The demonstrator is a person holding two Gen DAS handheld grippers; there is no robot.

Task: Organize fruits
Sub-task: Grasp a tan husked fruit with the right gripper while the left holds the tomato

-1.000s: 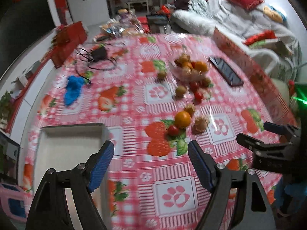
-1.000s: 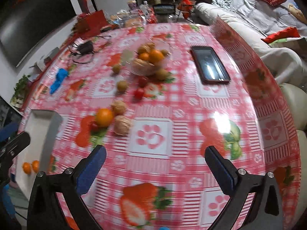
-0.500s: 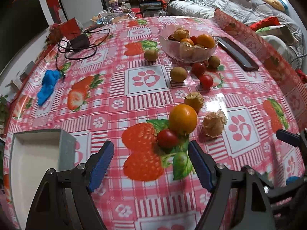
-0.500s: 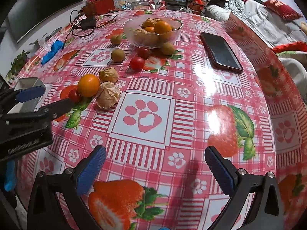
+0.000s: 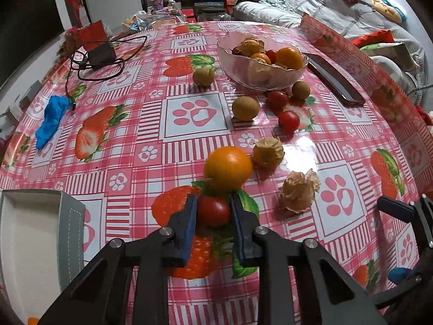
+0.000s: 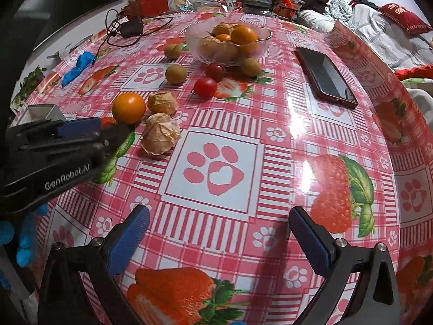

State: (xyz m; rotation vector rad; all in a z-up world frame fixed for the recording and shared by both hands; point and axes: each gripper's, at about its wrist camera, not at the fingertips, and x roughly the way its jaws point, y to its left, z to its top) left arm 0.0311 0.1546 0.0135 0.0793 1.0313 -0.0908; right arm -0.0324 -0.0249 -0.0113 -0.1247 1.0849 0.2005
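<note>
Here, left tongs (image 5: pixel 213 210) closed on a small red tomato (image 5: pixel 213 210), both blue pads pressing its sides, low on the bench (image 5: pixel 194 162). Orange fruit (image 5: pixel 228 168) touching the tomato at its 12 o'clock; papery husk fruit (image 5: pixel 297 191) at 3 o'clock. Glass bowl (image 5: pixel 259 78) of fruit far at 1 o'clock. White tray (image 5: pixel 32 233) at 9 o'clock. Right tongs (image 6: pixel 217 233) spread wide, empty, over bare cloth.
</note>
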